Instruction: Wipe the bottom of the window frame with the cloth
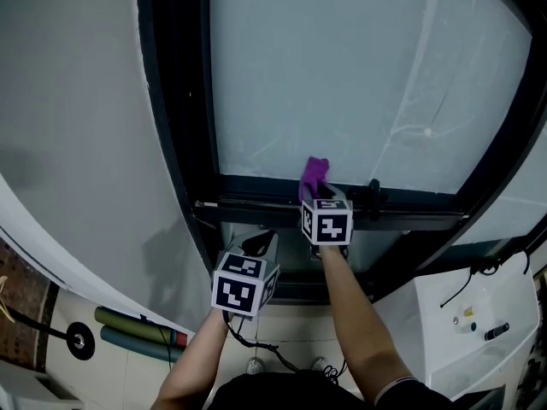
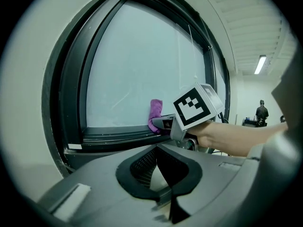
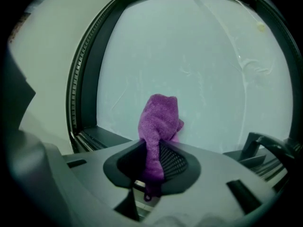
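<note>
A purple cloth (image 1: 314, 174) sticks up against the glass just above the bottom rail of the dark window frame (image 1: 256, 203). My right gripper (image 1: 317, 195) is shut on the cloth (image 3: 158, 122), which runs down between its pads (image 3: 174, 161) and stands up past them. The bottom rail (image 3: 102, 136) lies just ahead and to the left. My left gripper (image 1: 261, 244) hangs lower and to the left, below the rail, with its jaws together and nothing between them. From the left gripper view I see the right gripper (image 2: 163, 123), the cloth (image 2: 155, 115) and the rail (image 2: 116, 134).
A black window handle (image 1: 373, 196) sits on the rail right of the cloth. A white cabinet (image 1: 466, 323) stands at lower right, rolled mats (image 1: 137, 331) lie on the floor at lower left, and a cable (image 1: 256, 353) trails below. A person (image 2: 261, 111) stands far off.
</note>
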